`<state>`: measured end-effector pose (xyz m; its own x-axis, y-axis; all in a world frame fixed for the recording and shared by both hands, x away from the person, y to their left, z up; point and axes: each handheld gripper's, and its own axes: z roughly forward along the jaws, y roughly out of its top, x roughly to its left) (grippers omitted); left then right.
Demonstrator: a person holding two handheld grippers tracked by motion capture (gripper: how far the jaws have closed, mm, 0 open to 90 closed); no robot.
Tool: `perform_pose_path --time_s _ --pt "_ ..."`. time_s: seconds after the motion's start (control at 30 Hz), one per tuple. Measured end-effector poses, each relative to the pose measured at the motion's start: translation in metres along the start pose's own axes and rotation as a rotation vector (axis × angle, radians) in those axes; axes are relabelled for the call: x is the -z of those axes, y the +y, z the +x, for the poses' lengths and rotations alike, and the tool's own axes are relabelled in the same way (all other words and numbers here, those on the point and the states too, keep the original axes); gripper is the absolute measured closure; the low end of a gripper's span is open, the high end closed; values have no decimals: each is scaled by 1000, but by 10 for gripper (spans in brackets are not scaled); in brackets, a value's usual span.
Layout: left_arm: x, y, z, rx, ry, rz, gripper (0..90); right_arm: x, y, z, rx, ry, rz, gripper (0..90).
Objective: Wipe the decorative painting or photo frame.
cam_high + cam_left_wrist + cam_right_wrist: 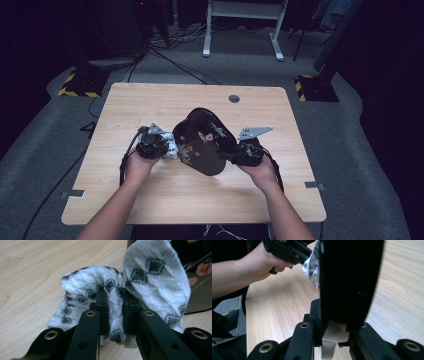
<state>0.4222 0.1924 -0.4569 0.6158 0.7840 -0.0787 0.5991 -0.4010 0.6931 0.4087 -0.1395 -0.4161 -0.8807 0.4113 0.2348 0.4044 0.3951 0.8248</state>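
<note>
Currently, black floral tray (205, 142) is held tilted above worktop (150, 200), rim clenched in right claw (333, 333); patterned cloth (112, 302), clamped in left claw (115, 312) beside tray, is best wiped firmly across it.

The cloth (150, 282) was white, knitted-looking, dotted with black diamond motifs in rows. The tray (205, 140) was glossy black, painted with pink-red blossoms and thin pale stems; seen edge-on in the right gripper view (349, 282) it read as plain black. The table (150, 105) was light wood with a fine grain. Both pairs of jaws were matte black with brass-coloured rivets. The floor (40, 150) was grey carpet, and black-and-yellow hazard stripes (75, 90) marked the stand bases.
</note>
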Motion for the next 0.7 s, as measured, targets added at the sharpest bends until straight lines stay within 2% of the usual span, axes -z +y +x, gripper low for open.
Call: perform_pose_path --time_s 0.4,0.53,0.6,0.7 --pt "-12 -14 -9 -1 -14 50 785 -1 1 2 7 -5 0 791" --pt "-14 -16 -13 -10 -2 55 786 -1 1 2 6 -6 1 791" --pt "-16 -17 -18 -40 16 70 786 -1 0 2 5 -9 1 791" --pt "-17 -18 -24 -58 21 68 784 0 0 2 2 -15 -2 791"
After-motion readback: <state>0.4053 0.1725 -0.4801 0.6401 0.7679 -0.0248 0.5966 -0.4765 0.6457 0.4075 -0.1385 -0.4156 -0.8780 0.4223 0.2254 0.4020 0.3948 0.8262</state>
